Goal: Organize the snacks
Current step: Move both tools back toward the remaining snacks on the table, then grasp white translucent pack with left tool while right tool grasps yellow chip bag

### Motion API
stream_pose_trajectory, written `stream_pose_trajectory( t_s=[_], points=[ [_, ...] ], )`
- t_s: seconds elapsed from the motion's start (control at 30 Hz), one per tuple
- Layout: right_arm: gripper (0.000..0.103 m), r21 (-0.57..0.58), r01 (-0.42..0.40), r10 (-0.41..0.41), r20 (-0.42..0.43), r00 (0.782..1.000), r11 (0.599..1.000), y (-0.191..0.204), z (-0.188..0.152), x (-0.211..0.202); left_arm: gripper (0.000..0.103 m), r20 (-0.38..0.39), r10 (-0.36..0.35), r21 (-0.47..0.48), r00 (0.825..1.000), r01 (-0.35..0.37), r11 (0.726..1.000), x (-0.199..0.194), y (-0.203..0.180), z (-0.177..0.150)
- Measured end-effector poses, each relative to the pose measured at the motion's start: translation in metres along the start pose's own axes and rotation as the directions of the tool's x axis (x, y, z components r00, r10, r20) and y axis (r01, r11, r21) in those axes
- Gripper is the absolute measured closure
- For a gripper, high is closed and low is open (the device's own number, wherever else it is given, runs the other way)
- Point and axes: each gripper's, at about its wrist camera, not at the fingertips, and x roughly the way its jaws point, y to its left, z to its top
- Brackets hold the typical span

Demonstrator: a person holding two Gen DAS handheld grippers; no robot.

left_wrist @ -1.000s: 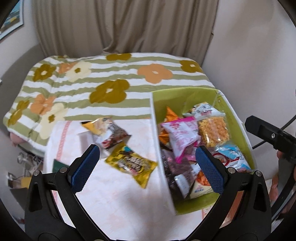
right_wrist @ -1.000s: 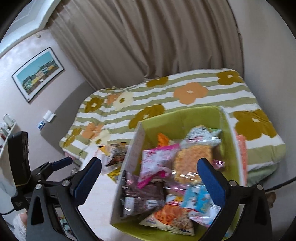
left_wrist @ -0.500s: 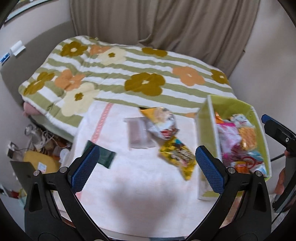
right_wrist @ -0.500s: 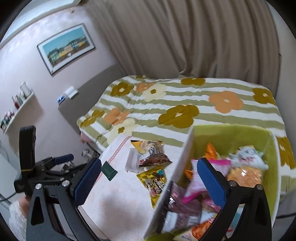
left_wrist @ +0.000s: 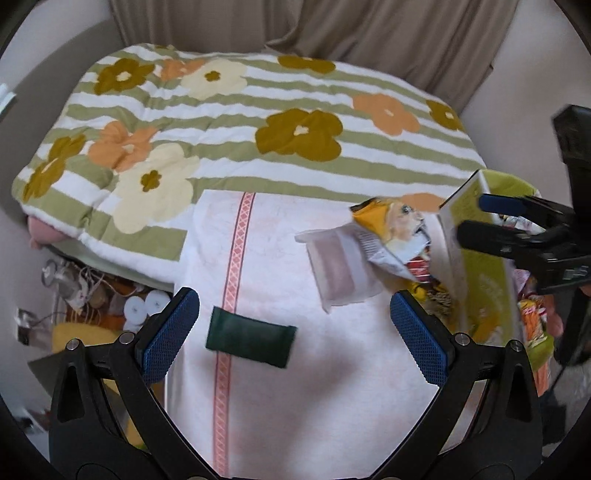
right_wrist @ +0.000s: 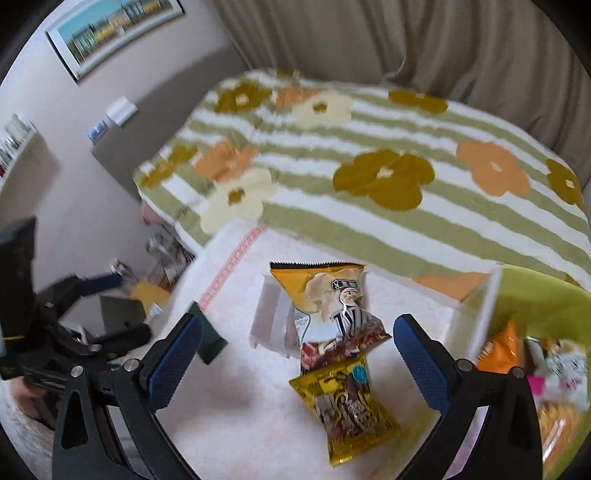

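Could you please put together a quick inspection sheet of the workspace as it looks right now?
Surface: white towel with a pink stripe, laid over a flowered quilt.
Job's things: green box holding snacks at the right; dark green packet, clear pouch, orange bag and yellow packet loose on the towel.
Clutter: small items on the floor left of the bed.
Grippers: left gripper open, above the dark green packet; right gripper open, above the orange bag and yellow packet.
Cables: nothing seen for certain.
Surroundings: beige curtain, framed picture.
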Motion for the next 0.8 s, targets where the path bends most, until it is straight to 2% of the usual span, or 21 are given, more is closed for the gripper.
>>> stream_pose_trajectory(
  t_s=[0.07, 0.1, 0.2, 0.37, 0.5, 0.7, 0.73, 0.77, 0.8],
  points=[
    [0.000, 0.007, 0.019, -0.018, -0.061, 0.998, 1.000, -0.003, 0.004, 0.024, 0.001, -0.027, -0.017, 0.020, 0.999, 0.018, 1.000, 0.017, 0.006, 0.004],
    [0.000, 0.024, 0.023, -0.020, -0.118, 0.993, 0.999, -0.008, 0.006, 0.042, 0.001, -0.047, -0.024, 0.035, 0.999, 0.026, 0.999, 0.028, 0.008, 0.007],
    [0.000, 0.083, 0.024, -0.006, -0.212, 0.977, 0.996, -0.024, 0.011, 0.073, 0.001, -0.086, -0.038, 0.058, 0.996, 0.044, 0.997, 0.050, 0.010, 0.011],
    [0.000, 0.047, 0.049, -0.033, -0.288, 0.957, 0.998, -0.027, 0.017, 0.096, 0.001, -0.125, -0.064, 0.058, 0.990, 0.072, 0.996, 0.079, 0.011, 0.015],
    [0.000, -0.004, 0.077, -0.073, -0.347, 0.935, 0.997, -0.031, 0.018, 0.113, 0.001, -0.142, -0.023, 0.055, 0.990, 0.031, 0.998, 0.098, 0.006, 0.015],
    [0.000, 0.006, 0.020, -0.017, -0.364, 0.931, 1.000, -0.040, 0.022, 0.122, 0.001, -0.174, -0.022, 0.054, 0.985, 0.032, 0.998, 0.113, -0.008, 0.009],
    [0.004, 0.013, 0.017, -0.011, -0.366, 0.931, 1.000, -0.042, 0.023, 0.123, 0.001, -0.178, -0.020, 0.052, 0.984, 0.030, 0.998, 0.115, -0.011, 0.008],
    [0.016, 0.019, 0.010, -0.002, -0.371, 0.928, 1.000, -0.045, 0.023, 0.124, 0.001, -0.182, -0.022, 0.048, 0.983, 0.031, 0.998, 0.117, -0.012, 0.007],
    [0.021, 0.026, -0.005, 0.014, -0.378, 0.926, 1.000, -0.047, 0.023, 0.125, 0.001, -0.186, -0.026, 0.040, 0.982, 0.034, 0.999, 0.120, -0.015, 0.006]
  ],
)
